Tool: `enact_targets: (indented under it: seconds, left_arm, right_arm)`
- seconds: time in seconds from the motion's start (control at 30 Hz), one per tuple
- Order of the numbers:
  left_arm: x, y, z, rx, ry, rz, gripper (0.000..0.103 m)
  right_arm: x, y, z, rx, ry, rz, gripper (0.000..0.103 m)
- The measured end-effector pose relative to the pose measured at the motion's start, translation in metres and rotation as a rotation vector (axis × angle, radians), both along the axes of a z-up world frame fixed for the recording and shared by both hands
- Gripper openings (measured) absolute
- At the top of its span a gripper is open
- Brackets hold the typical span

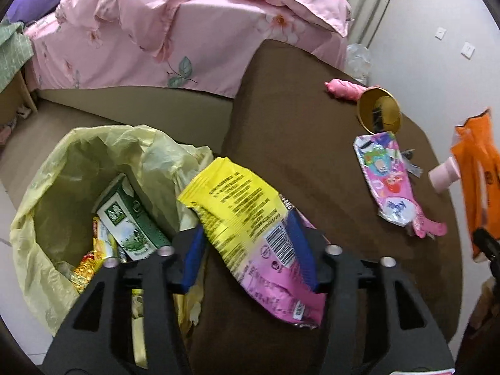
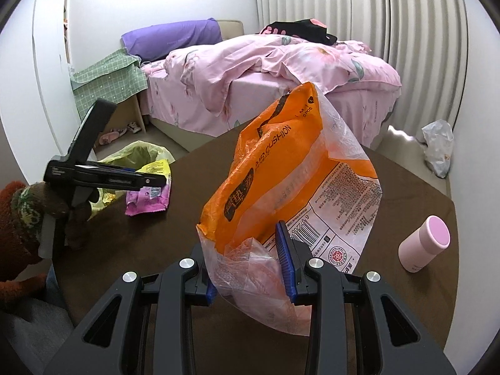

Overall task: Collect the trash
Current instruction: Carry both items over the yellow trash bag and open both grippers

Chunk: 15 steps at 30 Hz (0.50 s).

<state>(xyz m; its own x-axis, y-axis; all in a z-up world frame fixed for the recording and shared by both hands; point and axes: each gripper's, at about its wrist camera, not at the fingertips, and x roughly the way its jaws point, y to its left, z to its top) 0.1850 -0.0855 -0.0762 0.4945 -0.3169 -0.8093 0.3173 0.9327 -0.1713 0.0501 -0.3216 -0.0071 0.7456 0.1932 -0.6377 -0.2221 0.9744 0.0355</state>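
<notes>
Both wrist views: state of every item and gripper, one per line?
left gripper: open, yellow-pink wrapper loose between its jaws
right gripper: shut on orange bag, held off the table
trash bag: mouth open, carton and wrappers inside
gold cup: tipped on its side
pink cup: lying on its side
pink packet: flat on the table

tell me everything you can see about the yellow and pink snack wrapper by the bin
The yellow and pink snack wrapper is a crinkly, flattened foil-like packet: yellow upper half with black print, pink lower half with a barcode. It lies between the open fingers of the left gripper, at the edge of the brown table, its yellow end overhanging toward the yellow-lined bin. Whether the pads touch it is unclear.
</notes>
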Motion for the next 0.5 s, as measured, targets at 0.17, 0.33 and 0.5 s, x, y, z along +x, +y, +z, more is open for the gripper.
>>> enact_targets:
  seconds: [0.17, 0.33, 0.5]
  left_arm:
    - [-0.01, 0.021, 0.018, -0.077, -0.035, 0.006, 0.008]
    - [-0.029, 0.06, 0.058, -0.094, -0.164, 0.033, 0.007]
    - [-0.032, 0.11, 0.091, -0.094, -0.256, 0.112, 0.007]
  right_arm:
    - [0.001, 0.005, 0.005, -0.013, -0.021, 0.016, 0.031]
    - [0.011, 0.026, 0.018, 0.0, -0.045, 0.081, 0.031]
    - [0.038, 0.079, 0.036, 0.038, -0.075, 0.247, 0.031]
